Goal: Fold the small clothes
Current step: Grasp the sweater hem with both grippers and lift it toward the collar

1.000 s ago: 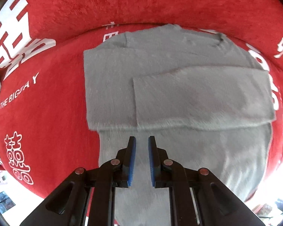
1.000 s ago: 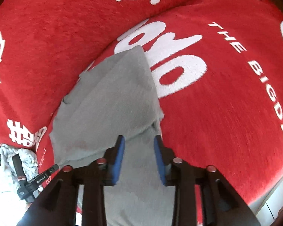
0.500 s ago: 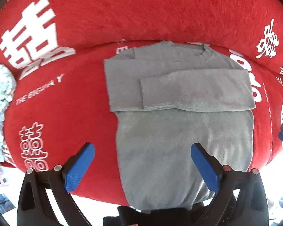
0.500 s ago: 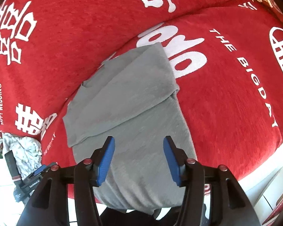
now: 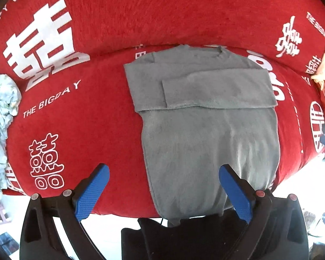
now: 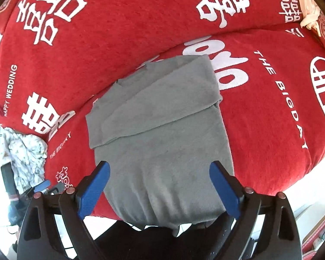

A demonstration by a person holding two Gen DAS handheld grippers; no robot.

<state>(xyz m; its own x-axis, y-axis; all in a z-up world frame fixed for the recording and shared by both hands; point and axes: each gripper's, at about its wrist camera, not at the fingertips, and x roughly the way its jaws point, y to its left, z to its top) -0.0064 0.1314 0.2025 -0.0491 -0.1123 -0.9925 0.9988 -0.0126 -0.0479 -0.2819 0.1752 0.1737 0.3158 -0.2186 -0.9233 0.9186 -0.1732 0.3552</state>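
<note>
A grey sweater (image 5: 205,130) lies flat on a red blanket (image 5: 86,119) printed with white Chinese characters and the words "THE BIGDAY", its neckline toward the top of the frame and both sleeves folded across the chest, one over the other. In the left wrist view the left claw (image 5: 161,191) is released, its blue-padded fingers spread wide at the lower edge of the frame; the left pad sits over bare red fabric, the right pad over the sweater's lower right part, and the hem hangs past the blanket's near edge between them. The claw grips nothing. A pale floral cloth (image 5: 1,125) is bunched at the far left of that frame, and a cream-coloured item (image 5: 324,65) lies at the upper right.

In the right wrist view the right claw (image 6: 160,191) is likewise released and holds nothing. The sweater (image 6: 162,140) fills the centre of the frame, running diagonally from upper right to lower centre, with its hem between the spread blue pads. The floral cloth (image 6: 26,151) shows at the left edge, and the red blanket (image 6: 270,119) stretches to the right.
</note>
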